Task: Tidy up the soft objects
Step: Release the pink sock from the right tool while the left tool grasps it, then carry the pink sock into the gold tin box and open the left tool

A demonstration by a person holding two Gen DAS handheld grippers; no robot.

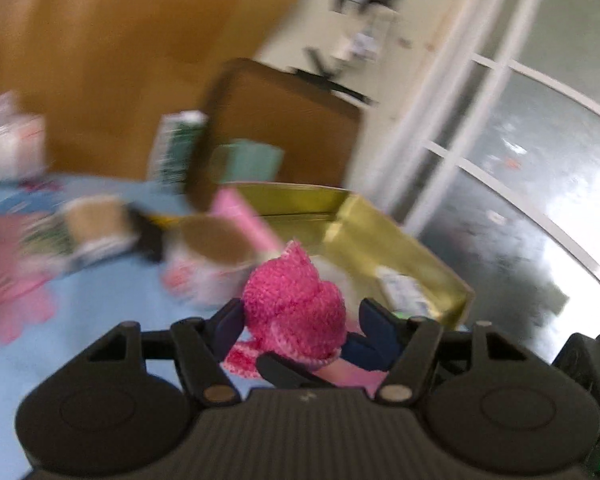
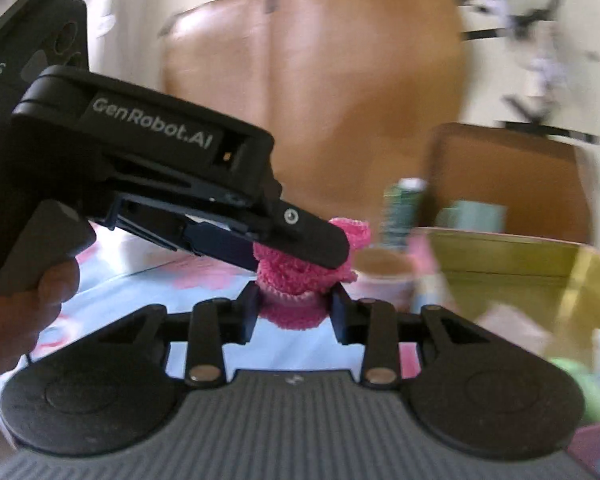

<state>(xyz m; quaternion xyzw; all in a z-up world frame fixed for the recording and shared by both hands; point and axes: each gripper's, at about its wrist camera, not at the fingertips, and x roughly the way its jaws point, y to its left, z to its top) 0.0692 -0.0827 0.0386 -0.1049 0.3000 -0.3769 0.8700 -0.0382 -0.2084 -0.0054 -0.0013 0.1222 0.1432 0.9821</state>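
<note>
Both the left hand-held gripper and right hand-held gripper clamp the pink knitted piece between them.

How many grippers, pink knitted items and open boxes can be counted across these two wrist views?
black two-finger grippers: 2 (left gripper, right gripper)
pink knitted soft item: 1
olive-yellow open box: 1
Total: 4

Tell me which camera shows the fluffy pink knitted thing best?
The left wrist view: the pink knitted woolly piece fills the middle, sharp and mostly uncovered. In the right wrist view the left gripper lies across it, hiding its upper part.
</note>
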